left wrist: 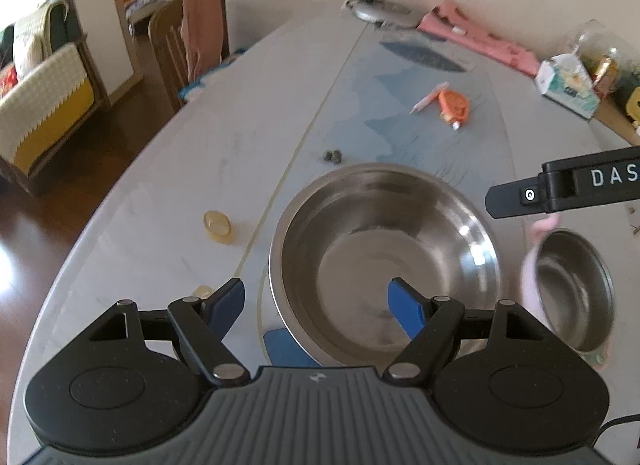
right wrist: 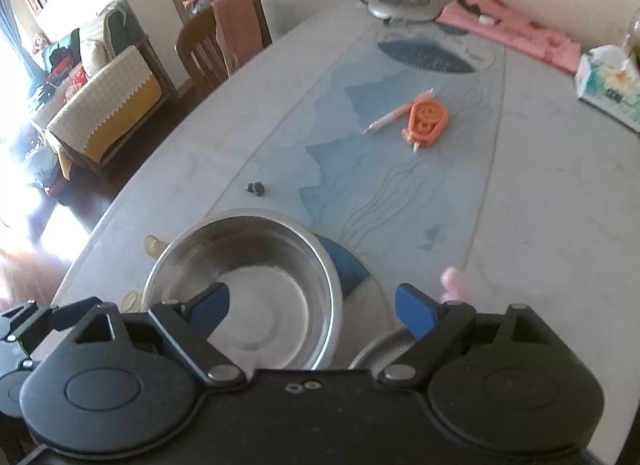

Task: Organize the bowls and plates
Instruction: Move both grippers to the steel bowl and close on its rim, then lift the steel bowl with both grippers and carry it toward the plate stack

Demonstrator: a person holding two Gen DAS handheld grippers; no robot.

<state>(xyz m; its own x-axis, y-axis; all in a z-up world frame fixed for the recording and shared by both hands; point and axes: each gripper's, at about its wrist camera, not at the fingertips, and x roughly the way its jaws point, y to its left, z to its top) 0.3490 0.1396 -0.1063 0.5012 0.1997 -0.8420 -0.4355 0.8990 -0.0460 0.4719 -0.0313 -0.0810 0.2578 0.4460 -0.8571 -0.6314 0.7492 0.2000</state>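
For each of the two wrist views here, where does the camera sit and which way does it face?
Left wrist: on the left gripper, angled down over the big steel bowl; its own open jaws show, plus the right gripper's finger.
Right wrist: on the right gripper, angled down, the small steel bowl just under it; its own open jaws show.
Shared: the big bowl, pen, orange tape dispenser, lamp base, tissue box.
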